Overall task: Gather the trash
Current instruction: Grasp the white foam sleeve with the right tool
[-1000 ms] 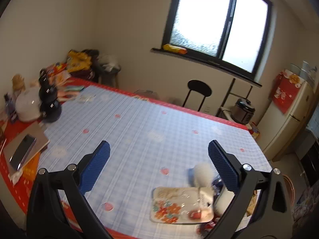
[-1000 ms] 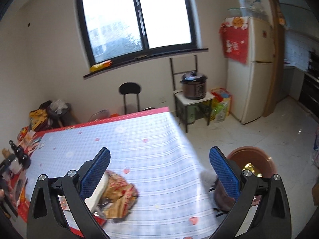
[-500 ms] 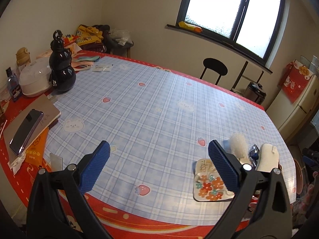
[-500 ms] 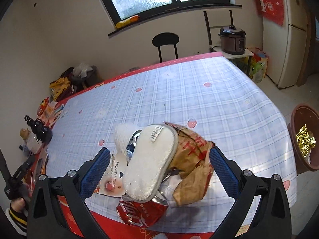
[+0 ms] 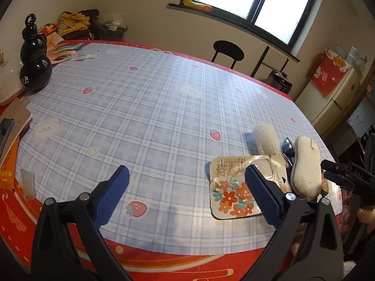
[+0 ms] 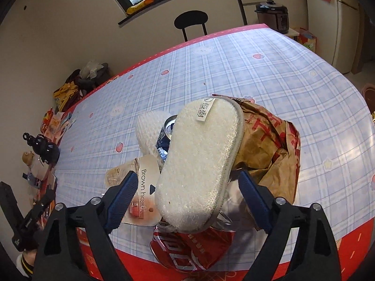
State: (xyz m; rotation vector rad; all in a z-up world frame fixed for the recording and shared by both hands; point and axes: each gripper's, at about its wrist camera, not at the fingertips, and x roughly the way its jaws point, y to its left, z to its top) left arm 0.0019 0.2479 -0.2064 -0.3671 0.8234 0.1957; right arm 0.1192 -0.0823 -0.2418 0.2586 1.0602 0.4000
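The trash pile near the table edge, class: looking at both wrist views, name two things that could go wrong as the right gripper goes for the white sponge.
1. The white sponge lies propped on a blue can and a crushed red can; the right gripper, jaws just closing but not yet touching, could topple them.
2. The pile lies at the table edge, so a nudge may push the red can off.
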